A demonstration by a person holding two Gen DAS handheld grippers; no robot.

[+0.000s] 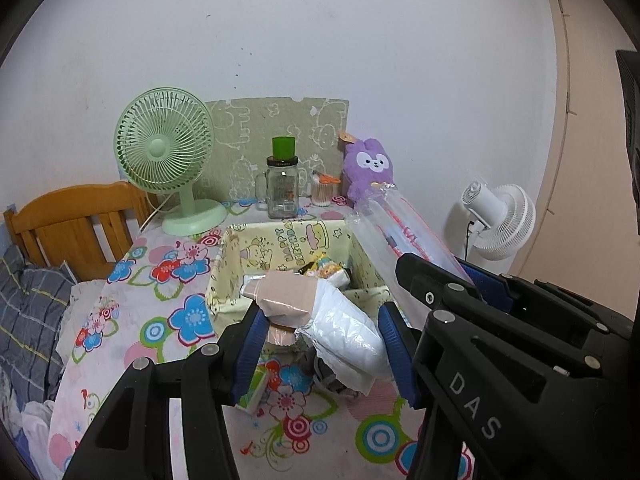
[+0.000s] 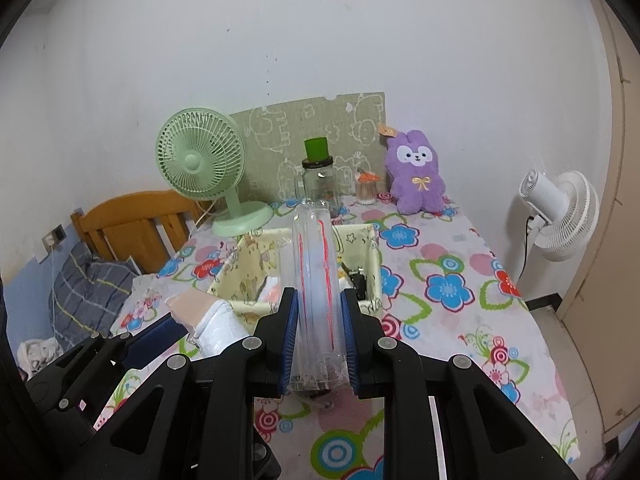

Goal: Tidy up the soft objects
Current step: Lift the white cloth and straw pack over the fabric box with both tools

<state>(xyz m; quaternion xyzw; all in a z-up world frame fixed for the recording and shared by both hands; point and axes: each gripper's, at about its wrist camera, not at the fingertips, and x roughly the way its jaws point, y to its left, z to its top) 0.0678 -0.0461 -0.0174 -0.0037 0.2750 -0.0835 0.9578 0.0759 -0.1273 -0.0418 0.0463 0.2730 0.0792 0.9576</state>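
A soft pack in white plastic with a beige end (image 1: pixel 320 312) hangs between the blue pads of my left gripper (image 1: pixel 320 318), which is shut on it above the flowered tablecloth (image 1: pixel 160 320). The same pack (image 2: pixel 208 316) shows at the lower left of the right wrist view. My right gripper (image 2: pixel 318 296) is shut on a long clear plastic bag with red lines (image 2: pixel 316 248), held lengthwise over the yellow fabric basket (image 2: pixel 240 280). That basket (image 1: pixel 228 264) holds several small items. The right gripper (image 1: pixel 436 266) and its bag (image 1: pixel 396 224) appear at the right of the left wrist view.
At the table's back stand a green desk fan (image 1: pixel 162 148), a glass jar with a green cap (image 1: pixel 283 188), a cotton-swab tub (image 1: pixel 322 192) and a purple plush rabbit (image 2: pixel 418 172). A white floor fan (image 2: pixel 560 216) is right; a wooden headboard (image 1: pixel 68 220) and bedding are left.
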